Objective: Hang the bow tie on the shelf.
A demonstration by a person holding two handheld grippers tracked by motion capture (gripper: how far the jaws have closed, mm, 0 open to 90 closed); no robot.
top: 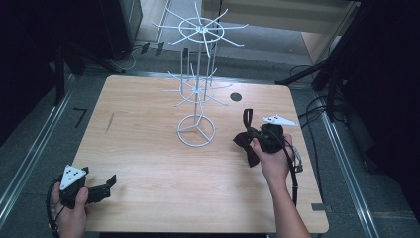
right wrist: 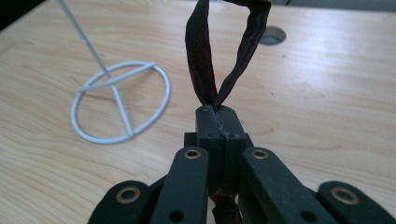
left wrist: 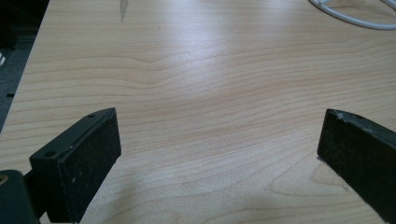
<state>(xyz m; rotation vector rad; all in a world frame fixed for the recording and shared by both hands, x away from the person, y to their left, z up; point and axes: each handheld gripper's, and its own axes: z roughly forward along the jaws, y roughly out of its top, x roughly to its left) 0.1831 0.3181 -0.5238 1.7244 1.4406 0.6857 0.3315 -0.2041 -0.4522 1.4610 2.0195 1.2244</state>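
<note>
At the near left corner of the wooden table [top: 148, 168] I see my left gripper [top: 106, 184], held in the person's left hand [top: 73, 210] with its grey three-cornered plate [top: 71, 176] facing up. Its jaws stand wide apart over bare wood; in the left gripper view nothing lies between them and both black pads [left wrist: 91, 163] are clear of the tabletop grain. A short dark mark [top: 110, 122] shows on the wood farther back on the left side.

At the centre, toward the far half of the table, stands a white wire rack [top: 198, 74]: a ring base [top: 196, 130] with three spokes, an upright stem, and two tiers of radiating prongs. In the right gripper view the ring base [right wrist: 120, 102] lies to the left of the jaws, well apart from them.

Just right of the rack, a round dark hole [top: 236, 96] is set into the tabletop.

At the right, my right gripper [top: 251, 134] is held in the person's right hand [top: 274, 161], just right of the ring base. Its jaws are pressed together on the strap of a dark maroon bow tie [top: 246, 141]. In the right gripper view the strap [right wrist: 205, 56] rises from the closed jaw tips as a narrow loop. From the high view the bow hangs beside the hand, near the table surface; I cannot tell whether it touches the wood.
</note>
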